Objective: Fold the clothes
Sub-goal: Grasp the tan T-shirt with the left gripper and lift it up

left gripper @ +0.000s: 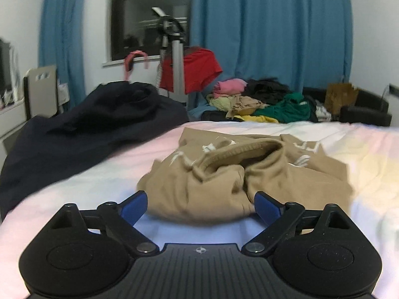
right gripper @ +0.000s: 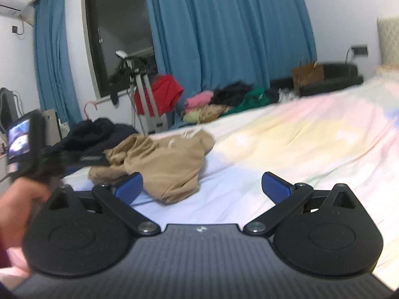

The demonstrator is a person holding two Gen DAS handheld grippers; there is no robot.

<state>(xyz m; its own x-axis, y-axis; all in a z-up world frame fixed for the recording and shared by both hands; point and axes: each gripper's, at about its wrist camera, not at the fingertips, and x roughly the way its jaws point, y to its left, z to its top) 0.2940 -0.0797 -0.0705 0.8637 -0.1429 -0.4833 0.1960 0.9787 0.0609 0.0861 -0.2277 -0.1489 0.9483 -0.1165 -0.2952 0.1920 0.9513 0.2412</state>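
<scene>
A crumpled tan sweatshirt point(left gripper: 224, 174) with white lettering lies on the pastel bed sheet point(left gripper: 361, 154). My left gripper point(left gripper: 200, 206) is open just in front of it. The garment's near edge bulges between the two blue pads point(left gripper: 134, 206), and neither pad presses on it. In the right wrist view the same sweatshirt point(right gripper: 162, 164) lies left of centre. My right gripper point(right gripper: 202, 186) is open over bare sheet point(right gripper: 299, 137), with its left pad point(right gripper: 129, 186) beside the garment's near hem. A person's hand point(right gripper: 17, 199) shows blurred at the far left, holding the other gripper's body.
A dark navy garment point(left gripper: 87, 124) covers the bed's far left. Beyond the bed lies a pile of mixed clothes point(left gripper: 261, 102), with a red garment point(left gripper: 197, 69) hung on a metal stand point(left gripper: 177, 74). Blue curtains point(left gripper: 274, 37) and a dark window stand behind.
</scene>
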